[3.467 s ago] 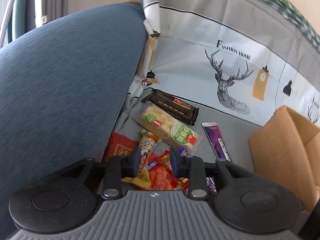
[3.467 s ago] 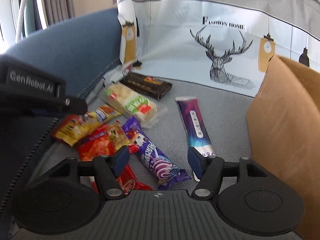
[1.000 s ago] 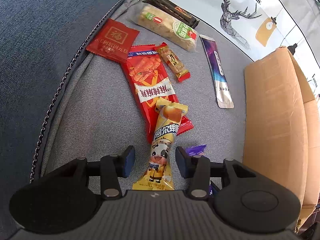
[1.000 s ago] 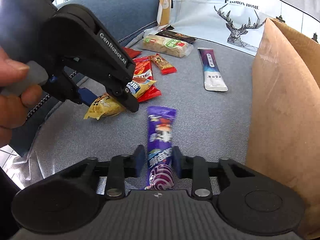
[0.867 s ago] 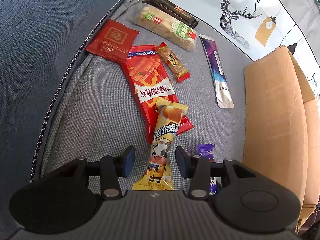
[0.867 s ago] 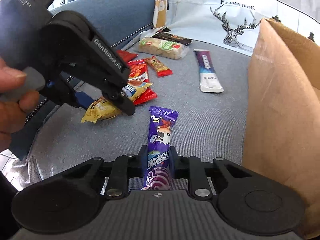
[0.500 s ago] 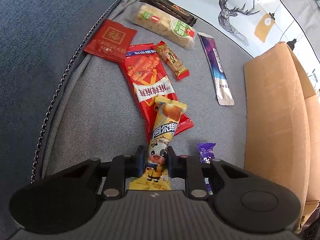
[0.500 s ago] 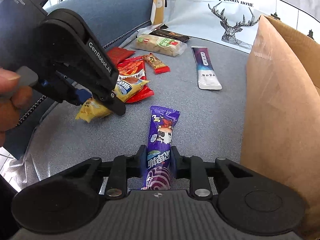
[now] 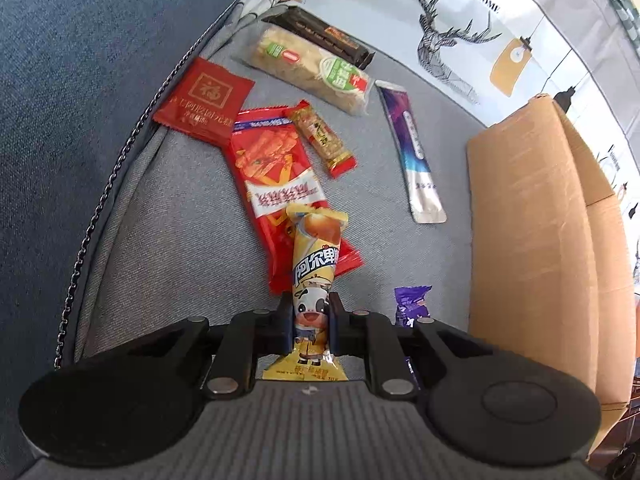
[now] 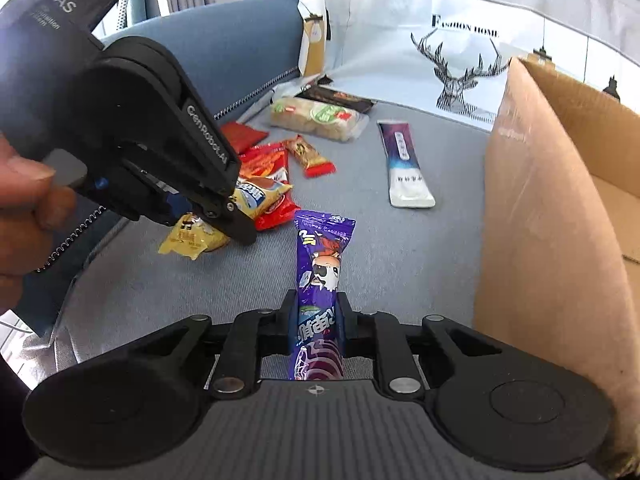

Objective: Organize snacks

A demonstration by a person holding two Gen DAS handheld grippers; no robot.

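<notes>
Pinching the yellow candy packet (image 9: 316,276) in my left gripper (image 9: 310,322), I hold the purple candy packet (image 10: 322,276) in my right gripper (image 10: 316,320) beside the cardboard box (image 10: 552,216); farther left of the box lie the red snack bag (image 9: 276,176) and purple-white sachet (image 9: 414,152).

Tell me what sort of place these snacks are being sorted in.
Probably a home living room, on a sofa. The snacks lie on a grey fabric seat cushion beside a blue upholstered armrest, a printed "Fashion Home" deer throw drapes the back, and a cardboard box sits on the seat.
</notes>
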